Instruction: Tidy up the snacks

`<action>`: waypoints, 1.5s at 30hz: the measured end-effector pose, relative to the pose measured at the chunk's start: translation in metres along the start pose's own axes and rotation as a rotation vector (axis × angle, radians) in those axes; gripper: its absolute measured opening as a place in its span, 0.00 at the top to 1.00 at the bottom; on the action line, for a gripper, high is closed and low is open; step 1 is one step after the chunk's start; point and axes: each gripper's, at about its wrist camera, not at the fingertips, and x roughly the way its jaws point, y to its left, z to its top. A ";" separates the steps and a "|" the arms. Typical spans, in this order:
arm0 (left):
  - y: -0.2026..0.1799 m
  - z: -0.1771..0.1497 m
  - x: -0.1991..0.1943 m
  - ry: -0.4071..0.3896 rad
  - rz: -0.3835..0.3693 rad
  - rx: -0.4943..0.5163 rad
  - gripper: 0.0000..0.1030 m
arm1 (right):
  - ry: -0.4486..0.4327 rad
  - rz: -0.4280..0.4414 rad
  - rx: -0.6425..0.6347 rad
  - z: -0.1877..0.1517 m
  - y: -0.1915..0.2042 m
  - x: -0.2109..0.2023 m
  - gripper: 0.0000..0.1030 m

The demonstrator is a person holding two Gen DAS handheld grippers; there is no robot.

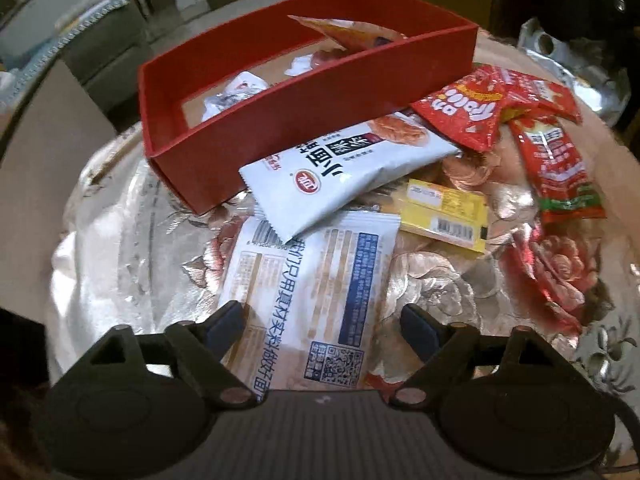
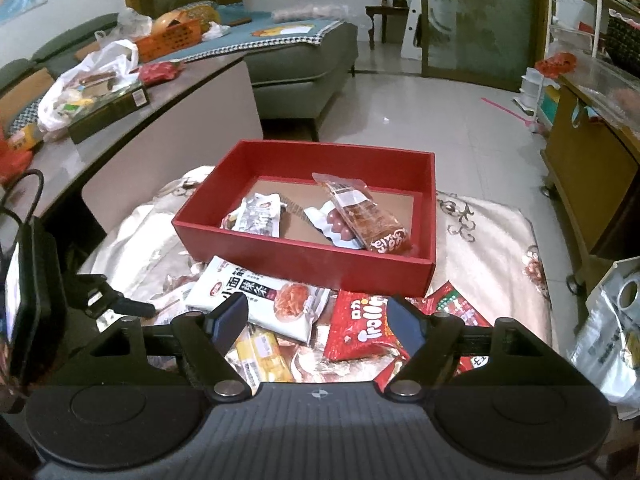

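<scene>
A red box (image 1: 256, 128) (image 2: 430, 216) stands on a flowered cloth and holds three snack packets, among them a long red one (image 2: 368, 216). In front of it lie loose snacks: a white noodle-snack packet (image 1: 340, 172) (image 2: 256, 292), a red Trolli bag (image 1: 468, 112) (image 2: 360, 328), a yellow bar (image 1: 444, 208) (image 2: 264, 356) and a red sachet (image 1: 560, 164). My left gripper (image 1: 322, 326) is open, low over a white and blue packet (image 1: 312, 292), its fingers either side of it. My right gripper (image 2: 316, 320) is open above the Trolli bag.
A silver foil bag (image 1: 568, 68) (image 2: 608, 328) lies to the right of the cloth. A low table (image 2: 168, 100) with bags and boxes stands at the left, a sofa (image 2: 296, 60) behind it, and a wooden cabinet (image 2: 588, 176) at the right.
</scene>
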 end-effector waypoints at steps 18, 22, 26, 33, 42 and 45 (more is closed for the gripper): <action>0.035 -0.019 -0.038 0.003 -0.187 -0.253 0.74 | 0.085 0.089 -0.560 -0.001 0.077 0.077 0.34; 0.047 -0.019 -0.030 0.042 -0.225 -0.313 0.61 | 0.164 0.158 -0.592 0.011 0.076 0.114 0.30; 0.054 -0.019 -0.025 0.052 -0.255 -0.348 0.60 | 0.233 0.177 -0.557 0.008 0.069 0.148 0.27; 0.056 -0.017 -0.023 0.067 -0.267 -0.352 0.57 | 0.299 0.343 -0.486 -0.005 0.080 0.117 0.55; 0.039 -0.017 -0.025 0.068 -0.234 -0.247 0.42 | 0.228 0.215 -0.465 0.002 0.092 0.116 0.32; 0.031 -0.017 -0.023 0.064 -0.211 -0.176 0.35 | 0.267 0.176 -0.486 0.001 0.099 0.140 0.35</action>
